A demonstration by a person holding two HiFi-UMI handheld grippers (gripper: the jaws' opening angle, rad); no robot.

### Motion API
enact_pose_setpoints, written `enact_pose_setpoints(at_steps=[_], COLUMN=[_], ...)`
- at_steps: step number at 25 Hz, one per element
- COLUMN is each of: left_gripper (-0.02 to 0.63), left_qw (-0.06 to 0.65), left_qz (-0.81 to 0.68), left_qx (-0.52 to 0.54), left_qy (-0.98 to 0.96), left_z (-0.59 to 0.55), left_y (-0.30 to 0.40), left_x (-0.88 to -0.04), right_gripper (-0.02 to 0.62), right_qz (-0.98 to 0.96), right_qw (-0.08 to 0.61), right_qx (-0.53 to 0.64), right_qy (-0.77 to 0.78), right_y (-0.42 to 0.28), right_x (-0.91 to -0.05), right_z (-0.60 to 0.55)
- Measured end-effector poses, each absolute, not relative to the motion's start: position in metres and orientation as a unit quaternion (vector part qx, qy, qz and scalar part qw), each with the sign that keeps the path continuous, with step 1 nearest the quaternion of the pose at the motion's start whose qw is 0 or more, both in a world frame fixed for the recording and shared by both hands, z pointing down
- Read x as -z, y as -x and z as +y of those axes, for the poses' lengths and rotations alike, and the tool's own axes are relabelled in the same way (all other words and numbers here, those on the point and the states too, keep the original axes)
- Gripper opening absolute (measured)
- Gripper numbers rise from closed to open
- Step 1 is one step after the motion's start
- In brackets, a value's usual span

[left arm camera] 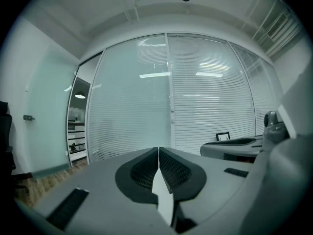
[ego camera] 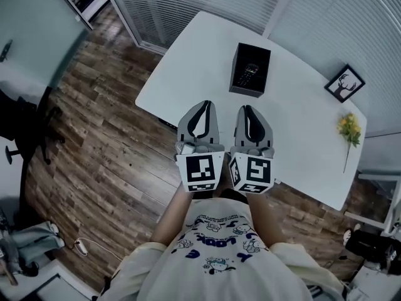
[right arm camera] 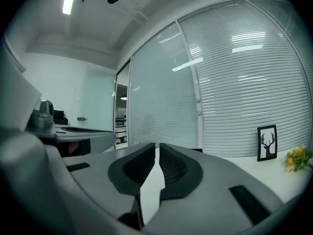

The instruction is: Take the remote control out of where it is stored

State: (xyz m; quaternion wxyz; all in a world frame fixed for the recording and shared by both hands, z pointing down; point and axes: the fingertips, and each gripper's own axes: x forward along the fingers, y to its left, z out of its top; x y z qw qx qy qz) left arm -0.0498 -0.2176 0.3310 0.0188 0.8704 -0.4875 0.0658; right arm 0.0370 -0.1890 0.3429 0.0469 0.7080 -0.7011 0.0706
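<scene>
A black open-topped box (ego camera: 250, 69) stands on the white table (ego camera: 301, 124), and the dark remote control (ego camera: 248, 74) lies inside it. My two grippers hover side by side over the table's near edge, short of the box, pointing toward it. The left gripper (ego camera: 205, 103) (left arm camera: 159, 148) is shut with nothing between its pads. Beside it, the right gripper (ego camera: 245, 107) (right arm camera: 157, 144) also has its tips together and holds nothing. Both gripper views look level toward the blinds, so neither shows the box or the remote.
A framed deer picture (ego camera: 344, 83) (right arm camera: 267, 142) and a yellow flower sprig (ego camera: 349, 129) (right arm camera: 298, 158) lie on the table's right side. Glass walls with blinds (ego camera: 188, 5) stand behind the table. A dark office chair (ego camera: 25, 124) stands on the wood floor at left.
</scene>
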Motion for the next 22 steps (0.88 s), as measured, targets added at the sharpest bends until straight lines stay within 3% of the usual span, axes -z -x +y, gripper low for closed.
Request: enact_pose_setpoints(at_steps=[22], left_gripper=[0.020], left_qw=[0.041], left_qz=[-0.423], left_qx=[-0.115], left_qy=[-0.898], left_z=[-0.292], left_y=[-0.015], left_x=[-0.377], right_gripper=[0.048], right_qz=[-0.644], right_qw=[0.060], right_qx=[-0.109], right_qy=[-0.754], right_y=[-0.108], right_x=[-0.378], right_z=[-0.247])
